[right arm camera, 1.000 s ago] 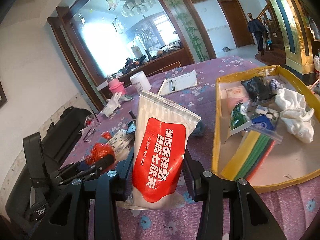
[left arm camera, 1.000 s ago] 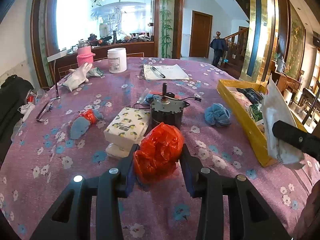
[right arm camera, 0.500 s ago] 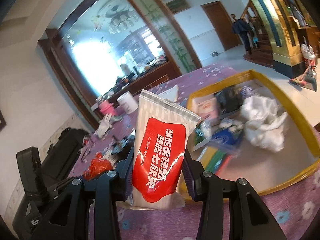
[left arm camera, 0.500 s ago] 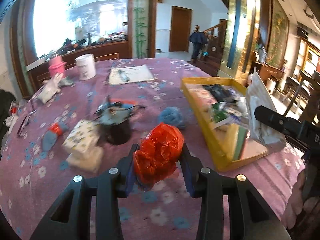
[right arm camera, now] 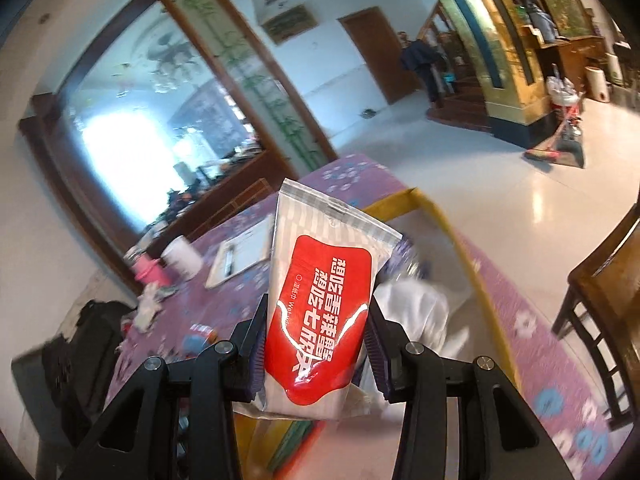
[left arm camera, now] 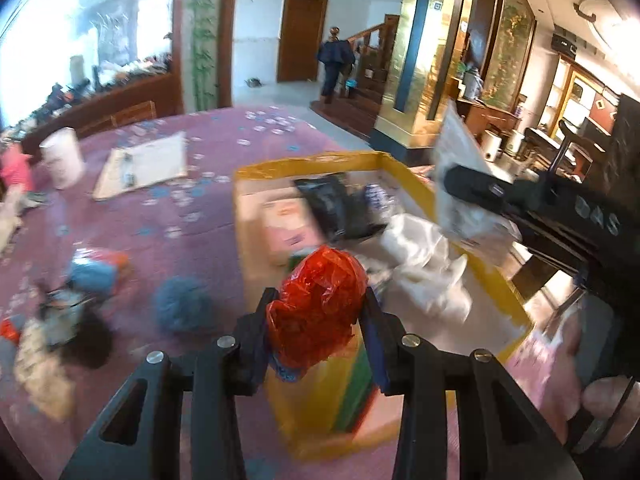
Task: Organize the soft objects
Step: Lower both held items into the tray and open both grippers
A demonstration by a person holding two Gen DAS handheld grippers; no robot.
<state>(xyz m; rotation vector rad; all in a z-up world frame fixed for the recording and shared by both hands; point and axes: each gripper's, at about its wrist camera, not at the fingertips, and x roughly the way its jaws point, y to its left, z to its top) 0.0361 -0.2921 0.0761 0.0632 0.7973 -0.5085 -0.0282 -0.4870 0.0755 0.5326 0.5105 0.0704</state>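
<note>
Gripping a crumpled red plastic bag in my left claw, I hold it above the near end of the yellow-rimmed tray, both fingers pressed into its shiny, wrinkled sides. The bag is bunched into a loose ball, translucent orange-red where light passes through. My right claw is clamped on a wet-wipe pouch, upright and leaning slightly, white with faint stripes at the top and a large red label with white Chinese lettering; it hangs over the tray's far right side. Seen from the left wrist, that pouch shows its pale back above the tray's right rim.

Inside the tray lie a black packet, a pink-printed pack, a white crumpled cloth and green and yellow strips at the near corner. On the purple flowered bench, left of the tray, sit a blue fluffy ball, a white jar and a notepad, all blurred.
</note>
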